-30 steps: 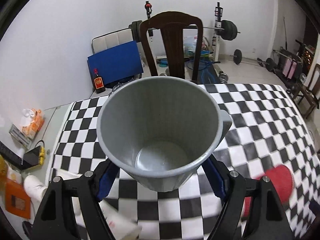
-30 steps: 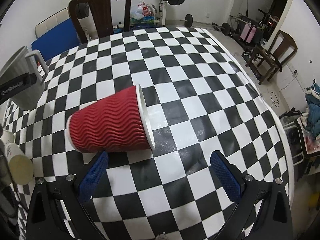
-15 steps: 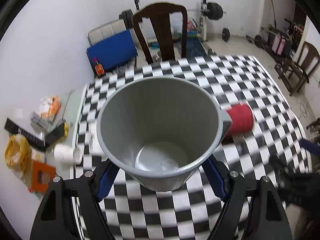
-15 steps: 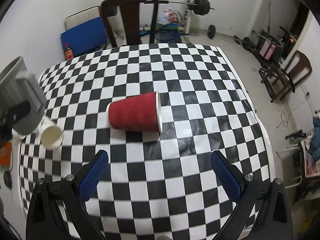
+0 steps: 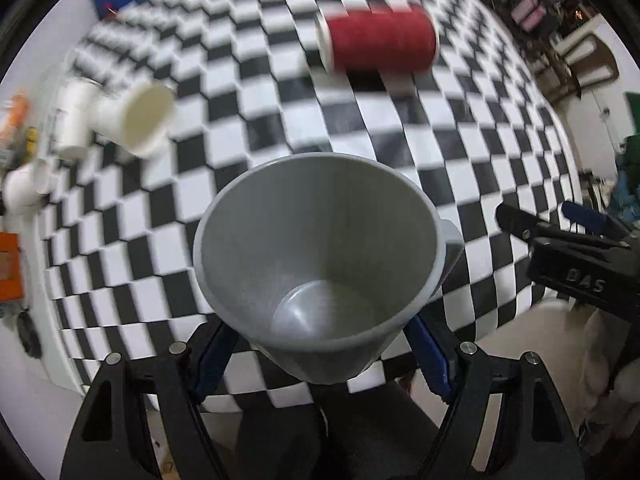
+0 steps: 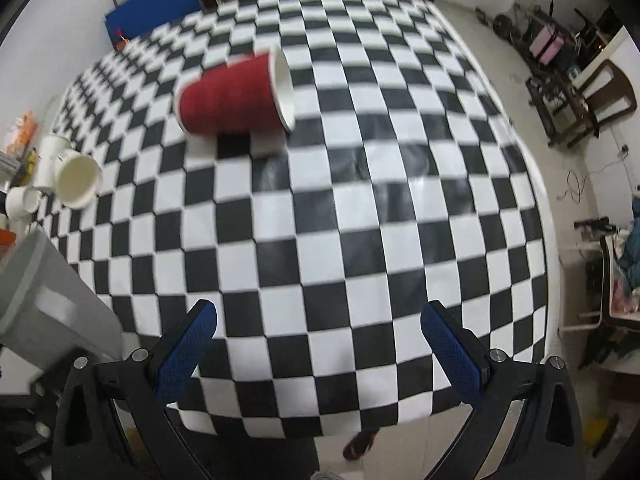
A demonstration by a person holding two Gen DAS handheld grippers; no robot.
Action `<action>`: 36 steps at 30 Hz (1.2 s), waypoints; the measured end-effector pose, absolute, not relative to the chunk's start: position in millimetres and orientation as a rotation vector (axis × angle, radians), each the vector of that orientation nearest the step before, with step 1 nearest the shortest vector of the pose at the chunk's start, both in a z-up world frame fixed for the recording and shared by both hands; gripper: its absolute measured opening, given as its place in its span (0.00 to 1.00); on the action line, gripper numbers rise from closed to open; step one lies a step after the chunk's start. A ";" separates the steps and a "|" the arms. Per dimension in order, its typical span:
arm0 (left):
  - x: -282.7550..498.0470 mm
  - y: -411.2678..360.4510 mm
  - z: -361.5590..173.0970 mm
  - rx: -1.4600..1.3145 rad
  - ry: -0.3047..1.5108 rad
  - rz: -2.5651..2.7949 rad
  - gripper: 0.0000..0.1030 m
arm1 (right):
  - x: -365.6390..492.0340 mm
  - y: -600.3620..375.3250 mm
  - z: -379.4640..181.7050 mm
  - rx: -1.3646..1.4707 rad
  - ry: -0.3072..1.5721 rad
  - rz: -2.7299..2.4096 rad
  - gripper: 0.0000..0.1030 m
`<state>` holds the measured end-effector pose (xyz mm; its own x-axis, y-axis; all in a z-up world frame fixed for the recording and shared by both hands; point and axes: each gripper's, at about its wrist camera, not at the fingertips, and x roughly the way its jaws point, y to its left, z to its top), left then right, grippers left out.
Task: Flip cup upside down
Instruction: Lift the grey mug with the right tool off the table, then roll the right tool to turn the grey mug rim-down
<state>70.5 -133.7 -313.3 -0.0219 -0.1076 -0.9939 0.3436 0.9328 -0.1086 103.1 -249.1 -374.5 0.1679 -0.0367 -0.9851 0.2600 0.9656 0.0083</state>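
My left gripper is shut on a grey plastic cup with a side handle. I hold it above the near edge of the checkered table, mouth tilted forward and down toward the cloth; its inside is empty. The cup's outer wall shows at the left edge of the right wrist view. My right gripper is open and empty above the table's near edge; it also shows at the right of the left wrist view.
A red ribbed paper cup lies on its side at the far middle of the checkered table. A cream paper cup lies at the left edge beside white cups. Chairs and gym gear stand around.
Both grippers have risen and pulled back toward the near edge. The left gripper has tipped the grey cup forward, so its mouth now faces the tabletop instead of the far wall.
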 end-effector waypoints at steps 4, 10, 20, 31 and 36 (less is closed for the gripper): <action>87.4 -146.0 -345.6 0.175 1.638 -0.370 0.76 | 99.3 -261.2 -392.7 0.193 1.439 -0.243 1.00; 113.3 -157.2 -358.3 0.158 1.664 -0.340 0.76 | 95.8 -280.3 -404.1 0.222 1.470 -0.279 1.00; 127.8 -150.8 -365.6 0.096 1.691 -0.298 0.77 | 107.3 -289.1 -394.9 0.243 1.448 -0.306 1.00; 133.3 -135.9 -337.8 0.074 1.625 -0.326 0.97 | 108.9 -281.1 -382.0 0.233 1.429 -0.327 1.00; 134.1 -126.8 -315.7 0.053 1.584 -0.352 0.98 | 106.9 -273.9 -370.4 0.216 1.412 -0.338 1.00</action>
